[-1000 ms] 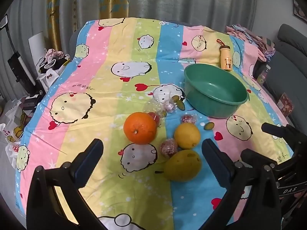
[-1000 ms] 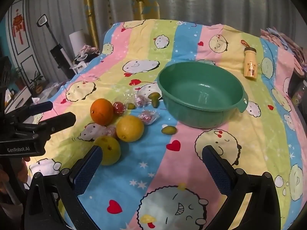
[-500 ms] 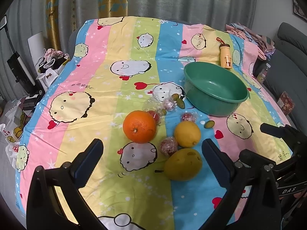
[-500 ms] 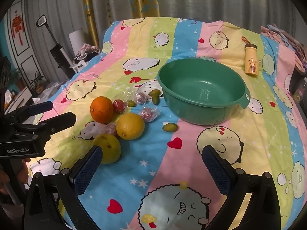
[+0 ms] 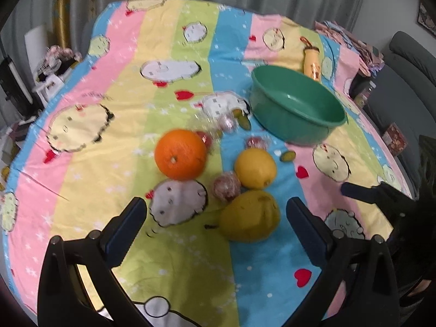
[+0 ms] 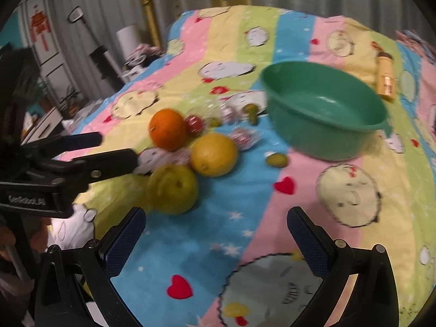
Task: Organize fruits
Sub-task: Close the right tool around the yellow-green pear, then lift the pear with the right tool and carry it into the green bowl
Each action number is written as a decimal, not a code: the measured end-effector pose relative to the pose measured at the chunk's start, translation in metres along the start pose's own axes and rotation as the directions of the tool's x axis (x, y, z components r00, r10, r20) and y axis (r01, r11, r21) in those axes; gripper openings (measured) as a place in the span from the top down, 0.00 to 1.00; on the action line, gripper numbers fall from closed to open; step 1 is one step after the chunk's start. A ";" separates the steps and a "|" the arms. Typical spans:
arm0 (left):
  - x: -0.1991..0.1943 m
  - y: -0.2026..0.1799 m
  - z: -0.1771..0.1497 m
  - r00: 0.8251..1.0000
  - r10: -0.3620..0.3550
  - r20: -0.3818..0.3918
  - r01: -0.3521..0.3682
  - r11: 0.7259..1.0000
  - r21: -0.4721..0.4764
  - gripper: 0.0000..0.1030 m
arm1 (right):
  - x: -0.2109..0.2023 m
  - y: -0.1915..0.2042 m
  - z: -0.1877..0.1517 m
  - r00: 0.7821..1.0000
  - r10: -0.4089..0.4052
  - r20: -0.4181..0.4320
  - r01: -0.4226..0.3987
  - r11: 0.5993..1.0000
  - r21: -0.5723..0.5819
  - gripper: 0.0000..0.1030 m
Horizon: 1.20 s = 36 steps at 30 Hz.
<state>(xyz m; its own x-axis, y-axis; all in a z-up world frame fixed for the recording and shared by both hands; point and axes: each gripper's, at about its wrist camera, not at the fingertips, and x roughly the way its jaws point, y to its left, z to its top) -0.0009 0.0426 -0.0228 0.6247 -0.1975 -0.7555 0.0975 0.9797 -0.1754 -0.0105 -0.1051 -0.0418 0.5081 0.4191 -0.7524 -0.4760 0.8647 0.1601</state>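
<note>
Both grippers, left gripper point(image 5: 215, 218) and right gripper point(image 6: 216, 224), gape empty. Pear point(image 5: 249, 216) at 12 o'clock: firm, rolls; pinch its widest belly.

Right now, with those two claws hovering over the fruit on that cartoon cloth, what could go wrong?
The pear, lemon and a wrapped ball sit bunched together, so the open left gripper closing on the pear could nudge its neighbours and set them rolling. The small green fruits near the green basin look easy to miss or squash. The right gripper is also open and close by, so the two might bump.
</note>
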 end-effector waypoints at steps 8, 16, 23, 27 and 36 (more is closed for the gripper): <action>0.018 -0.004 -0.008 0.990 -0.116 -0.074 0.115 0.993 -0.022 0.13 | 0.038 0.006 -0.007 0.993 0.117 -0.015 -0.118 0.993 -0.019 0.15; 0.037 -0.007 -0.011 0.974 -0.189 -0.127 0.186 0.982 -0.039 0.34 | 0.066 0.007 -0.002 0.976 0.219 -0.005 -0.219 0.976 0.017 0.25; 0.044 -0.002 -0.013 0.962 -0.229 -0.149 0.219 0.972 -0.080 0.34 | 0.077 0.005 0.001 0.969 0.246 -0.011 -0.246 0.969 0.024 0.41; 0.040 -0.004 -0.014 0.964 -0.224 -0.145 0.216 0.974 -0.066 0.34 | 0.074 0.006 -0.001 0.969 0.246 0.003 -0.246 0.969 0.026 0.41; 0.008 -0.024 -0.006 0.968 -0.247 -0.055 0.247 0.969 -0.005 0.35 | 0.031 0.008 -0.002 0.967 0.228 0.114 -0.227 0.974 -0.017 0.42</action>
<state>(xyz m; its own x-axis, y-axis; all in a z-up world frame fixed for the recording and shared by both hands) -0.0030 0.0176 -0.0286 0.5376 -0.4347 -0.7225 0.2449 0.9004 -0.3596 -0.0001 -0.0860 -0.0648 0.4650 0.6337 -0.6183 -0.5910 0.7422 0.3162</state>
